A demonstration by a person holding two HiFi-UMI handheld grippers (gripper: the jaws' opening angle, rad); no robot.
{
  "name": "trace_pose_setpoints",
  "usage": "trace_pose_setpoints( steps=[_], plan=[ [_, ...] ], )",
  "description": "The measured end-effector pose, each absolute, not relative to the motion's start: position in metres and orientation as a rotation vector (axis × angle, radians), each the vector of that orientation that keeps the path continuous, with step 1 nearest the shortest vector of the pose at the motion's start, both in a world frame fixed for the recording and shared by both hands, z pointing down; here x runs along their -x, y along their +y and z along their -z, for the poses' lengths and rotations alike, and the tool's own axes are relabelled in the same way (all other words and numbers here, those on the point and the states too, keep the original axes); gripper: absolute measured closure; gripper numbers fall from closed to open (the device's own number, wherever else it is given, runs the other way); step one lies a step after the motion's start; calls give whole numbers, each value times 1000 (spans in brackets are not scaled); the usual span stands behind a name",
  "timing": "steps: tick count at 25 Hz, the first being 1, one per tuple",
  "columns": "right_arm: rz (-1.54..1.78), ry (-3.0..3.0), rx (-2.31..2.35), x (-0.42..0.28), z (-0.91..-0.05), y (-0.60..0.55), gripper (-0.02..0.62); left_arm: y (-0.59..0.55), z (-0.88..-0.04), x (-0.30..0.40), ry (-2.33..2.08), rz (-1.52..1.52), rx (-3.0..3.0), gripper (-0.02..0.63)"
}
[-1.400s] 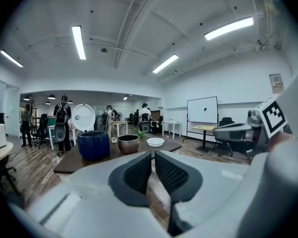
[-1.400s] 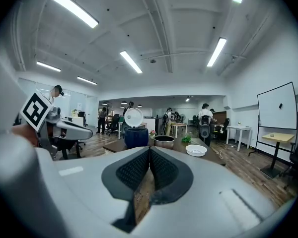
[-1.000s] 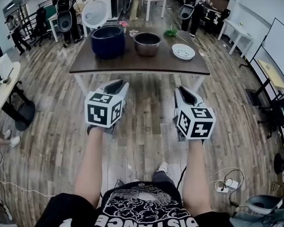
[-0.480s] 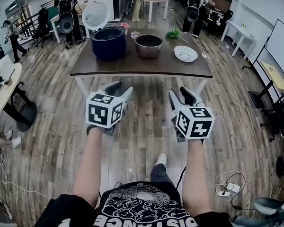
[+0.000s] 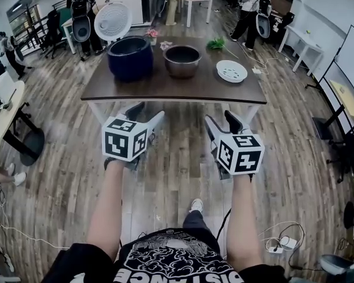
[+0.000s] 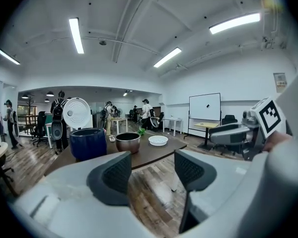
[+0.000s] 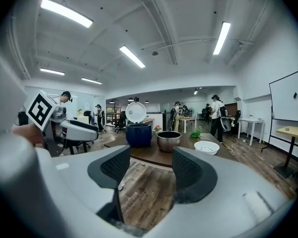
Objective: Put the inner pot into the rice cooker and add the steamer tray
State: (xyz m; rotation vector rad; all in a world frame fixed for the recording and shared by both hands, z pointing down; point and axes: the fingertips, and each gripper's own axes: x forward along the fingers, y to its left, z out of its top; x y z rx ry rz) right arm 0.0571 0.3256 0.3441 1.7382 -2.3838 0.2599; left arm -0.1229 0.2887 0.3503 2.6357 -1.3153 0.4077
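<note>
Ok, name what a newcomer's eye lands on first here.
First, the marker-cubed left gripper and right gripper, held over the wood floor short of the table, fingers just opened wider with nothing between them. Then the row on that table: blue rice cooker with its lid up, metal inner pot, white steamer tray.

The table [image 5: 165,87] is dark brown; on it the rice cooker [image 5: 130,63] is deep blue with a white lid [image 5: 112,21], the pot [image 5: 182,68] beside it is shiny steel grey and dark inside, and the tray [image 5: 231,71] towards the table's right end is white. The floor [image 5: 177,158] in front of the table has streaky grey-brown wooden planks. The person's shirt [image 5: 177,258] is black with a white swirling print.
</note>
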Motion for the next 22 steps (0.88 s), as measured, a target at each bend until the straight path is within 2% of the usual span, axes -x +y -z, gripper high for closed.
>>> trace_pose_setpoints(
  steps=[8,12,22],
  plan=[
    [-202,-2386,-1671,-80,-340,272,272,240,-341,98,-1352,-381,-2634,272],
    [-225,-2402,-1650,-95,-343,251,234,219,-343,87,-1384,-399,-2607,265],
    [-189,-2476,-1584,-130,-334,200,221,172,-343,57,-1463,-423,-2553,229]
  ],
)
